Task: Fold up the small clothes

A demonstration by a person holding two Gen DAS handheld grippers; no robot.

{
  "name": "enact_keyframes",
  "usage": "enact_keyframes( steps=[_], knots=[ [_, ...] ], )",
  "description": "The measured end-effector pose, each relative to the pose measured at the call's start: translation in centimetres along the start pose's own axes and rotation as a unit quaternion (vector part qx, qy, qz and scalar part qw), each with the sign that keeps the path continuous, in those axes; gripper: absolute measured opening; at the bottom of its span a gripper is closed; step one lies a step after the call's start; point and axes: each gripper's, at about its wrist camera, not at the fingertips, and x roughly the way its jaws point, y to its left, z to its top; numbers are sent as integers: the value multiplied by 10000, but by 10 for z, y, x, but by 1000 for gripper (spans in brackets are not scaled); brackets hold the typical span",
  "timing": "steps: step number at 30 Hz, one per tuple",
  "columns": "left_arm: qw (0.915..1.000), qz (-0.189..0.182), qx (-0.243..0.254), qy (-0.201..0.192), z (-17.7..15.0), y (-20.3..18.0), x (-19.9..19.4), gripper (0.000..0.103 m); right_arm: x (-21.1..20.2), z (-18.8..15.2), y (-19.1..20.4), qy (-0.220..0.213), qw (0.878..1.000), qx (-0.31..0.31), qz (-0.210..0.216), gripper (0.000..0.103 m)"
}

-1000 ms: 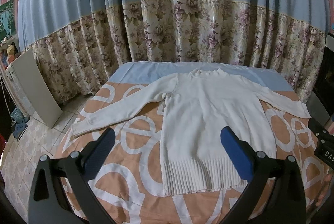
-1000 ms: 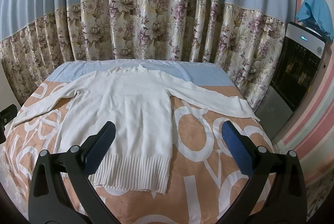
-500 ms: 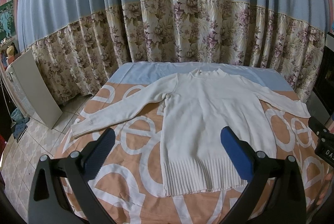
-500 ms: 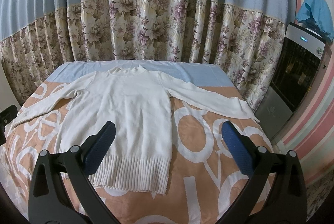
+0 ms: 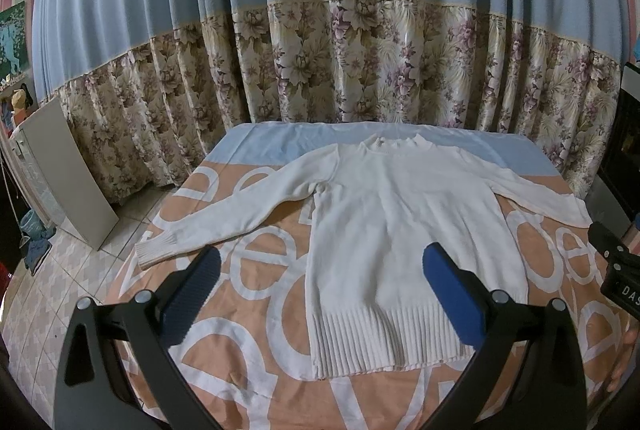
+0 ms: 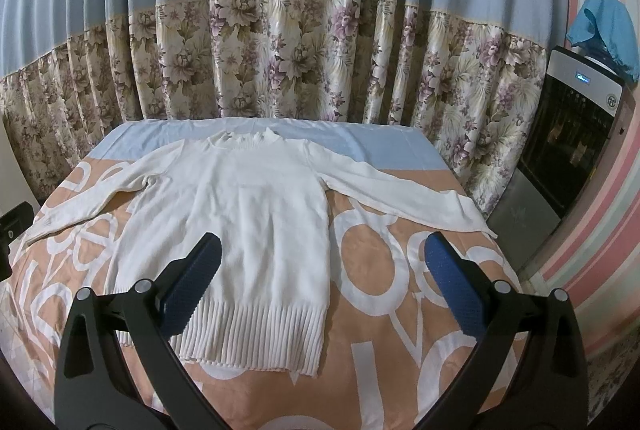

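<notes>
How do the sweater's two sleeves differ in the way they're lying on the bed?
The left sleeve shows its ribbed cuff, which reaches the bed's left edge; the right sleeve's cuff is not visible at the bed's right edge. The left sleeve slopes more steeply toward the hem; the right sleeve spreads more sideways. Both lie flat, unfolded, white like the sweater.

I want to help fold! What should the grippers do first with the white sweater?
Probably lower the open left gripper onto the left sleeve cuff: the sweater lies flat, sleeves spread, and neither gripper holds anything.
</notes>
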Motion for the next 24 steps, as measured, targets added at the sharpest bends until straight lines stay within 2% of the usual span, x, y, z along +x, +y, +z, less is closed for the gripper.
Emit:
enact_keyframes(
  steps=[24],
  knots=[
    [10000, -8, -2, -13, -4, 2, 0, 101, 6, 0, 2, 24, 10000, -9, -8, 100]
  ],
)
